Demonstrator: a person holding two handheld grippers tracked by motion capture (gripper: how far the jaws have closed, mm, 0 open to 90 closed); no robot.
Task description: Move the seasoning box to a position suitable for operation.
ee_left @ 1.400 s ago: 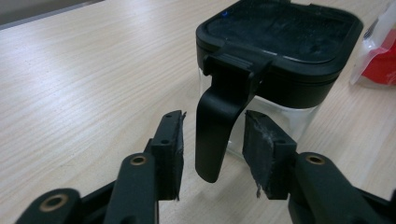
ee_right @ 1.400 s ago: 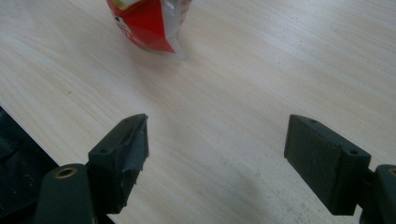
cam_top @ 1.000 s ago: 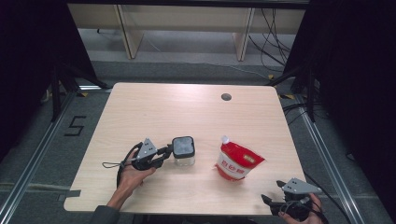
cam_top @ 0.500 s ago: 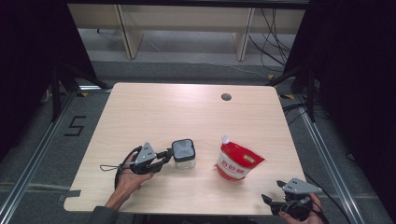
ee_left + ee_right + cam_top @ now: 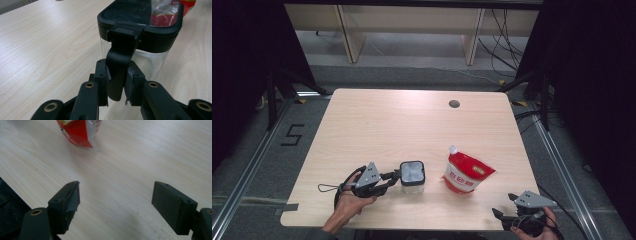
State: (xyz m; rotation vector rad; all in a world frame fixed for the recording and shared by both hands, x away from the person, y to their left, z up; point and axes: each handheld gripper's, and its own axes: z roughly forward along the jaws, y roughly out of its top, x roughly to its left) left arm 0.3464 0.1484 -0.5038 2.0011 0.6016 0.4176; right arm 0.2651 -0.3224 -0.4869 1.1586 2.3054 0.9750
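i keep my left gripper (image 5: 117, 86) clenched on the black latch (image 5: 120, 62) of the clear jar (image 5: 412, 176), low and square so it can't slip, my right gripper (image 5: 116, 202) released at the counter (image 5: 412, 125) corner, the red pouch (image 5: 467, 172) just beside the jar and open room behind.

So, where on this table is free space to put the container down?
The whole far half of the table, up to the round hole, is bare. The near strip is crowded: container held by the left gripper, red pouch, right gripper.
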